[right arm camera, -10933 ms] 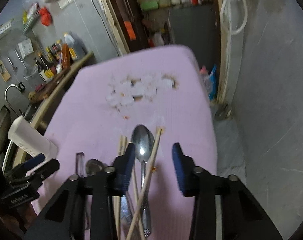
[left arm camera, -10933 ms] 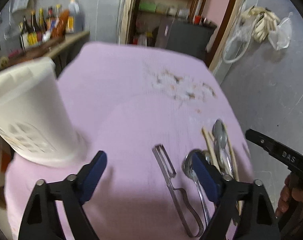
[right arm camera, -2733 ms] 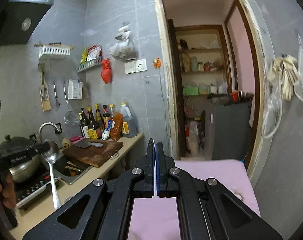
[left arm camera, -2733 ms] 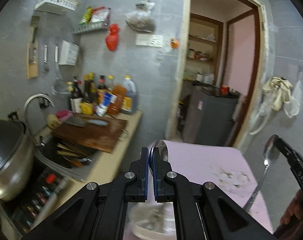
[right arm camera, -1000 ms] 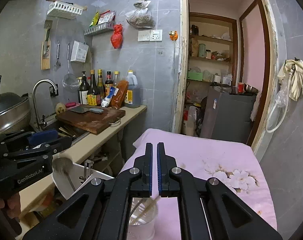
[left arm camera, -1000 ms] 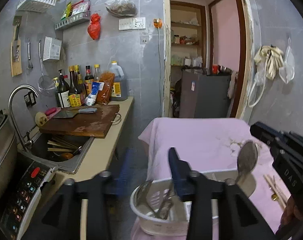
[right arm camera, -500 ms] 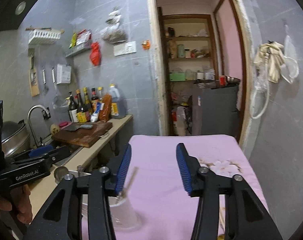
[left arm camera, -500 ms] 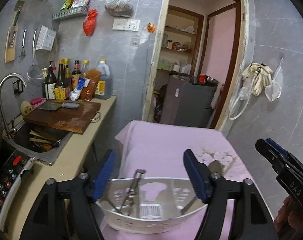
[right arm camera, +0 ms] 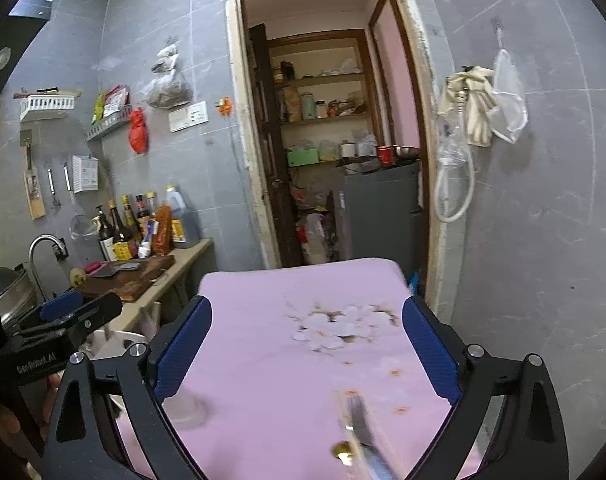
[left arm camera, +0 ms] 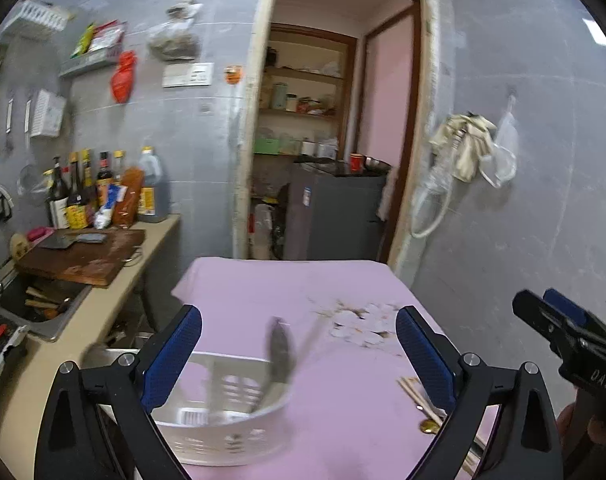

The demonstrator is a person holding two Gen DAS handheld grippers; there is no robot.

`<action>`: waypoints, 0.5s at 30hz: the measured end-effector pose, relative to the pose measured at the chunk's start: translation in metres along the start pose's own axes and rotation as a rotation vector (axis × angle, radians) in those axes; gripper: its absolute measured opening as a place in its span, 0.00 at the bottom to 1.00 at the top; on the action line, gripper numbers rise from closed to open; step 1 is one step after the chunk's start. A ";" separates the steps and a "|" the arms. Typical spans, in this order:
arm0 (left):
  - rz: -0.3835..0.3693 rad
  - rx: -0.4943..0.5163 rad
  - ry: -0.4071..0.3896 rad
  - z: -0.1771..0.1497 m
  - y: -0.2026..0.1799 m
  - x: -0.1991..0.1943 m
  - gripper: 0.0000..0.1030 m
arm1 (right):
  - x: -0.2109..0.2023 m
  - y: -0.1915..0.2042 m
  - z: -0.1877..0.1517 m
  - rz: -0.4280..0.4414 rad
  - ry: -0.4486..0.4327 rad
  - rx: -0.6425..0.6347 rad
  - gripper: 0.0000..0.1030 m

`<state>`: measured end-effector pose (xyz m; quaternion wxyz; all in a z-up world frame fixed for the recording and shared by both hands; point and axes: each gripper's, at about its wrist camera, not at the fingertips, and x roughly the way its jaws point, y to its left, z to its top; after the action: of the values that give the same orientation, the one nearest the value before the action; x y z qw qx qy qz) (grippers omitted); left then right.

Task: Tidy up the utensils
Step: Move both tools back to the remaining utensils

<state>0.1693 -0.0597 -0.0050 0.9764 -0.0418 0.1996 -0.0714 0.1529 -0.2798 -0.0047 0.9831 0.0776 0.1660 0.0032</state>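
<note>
Utensils are sitting in two groups on a pink tablecloth (left arm camera: 263, 292) that is covering a table in a small kitchen. In the left wrist view, a white plastic basket (left arm camera: 223, 436) with slotted walls is standing at the near left edge of the cloth. A blurred grey spoon (left arm camera: 280, 350) is leaning in it, bowl end up and handle down into the basket, its long axis tilting slightly to the right. To the right, pale wooden chopsticks (left arm camera: 417, 396) are lying flat on the cloth beside a small gold-coloured utensil tip (left arm camera: 429, 427), their long axis running from near right toward far left.

The left gripper (left arm camera: 299, 350) is hovering above the basket with its blue-padded jaws spread wide; they have just been opening, and nothing is pressed between them. The right gripper (right arm camera: 307, 344) is likewise gaping wide after just opening, with only bare cloth between its pads.

In the right wrist view, the remaining utensils (right arm camera: 363, 440) are appearing blurred at the bottom edge, pointing away toward the flower print (right arm camera: 343, 326) on the cloth.

A counter (left arm camera: 115, 292) with a wooden chopping board (left arm camera: 83, 254) and bottles (left arm camera: 103, 192) is running along the left. A doorway (right arm camera: 331, 140) is opening behind the table.
</note>
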 end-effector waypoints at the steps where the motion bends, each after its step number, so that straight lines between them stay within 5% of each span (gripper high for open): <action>1: -0.005 0.006 -0.002 -0.001 -0.006 0.000 0.95 | -0.002 -0.006 0.000 -0.005 -0.001 0.000 0.98; 15: 0.014 0.013 0.098 -0.036 -0.083 0.029 0.95 | 0.016 -0.100 -0.021 -0.042 0.126 0.015 0.98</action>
<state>0.1712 -0.1479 -0.0397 0.9662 -0.0306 0.2470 -0.0677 0.1590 -0.3747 -0.0445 0.9699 0.0813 0.2292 -0.0138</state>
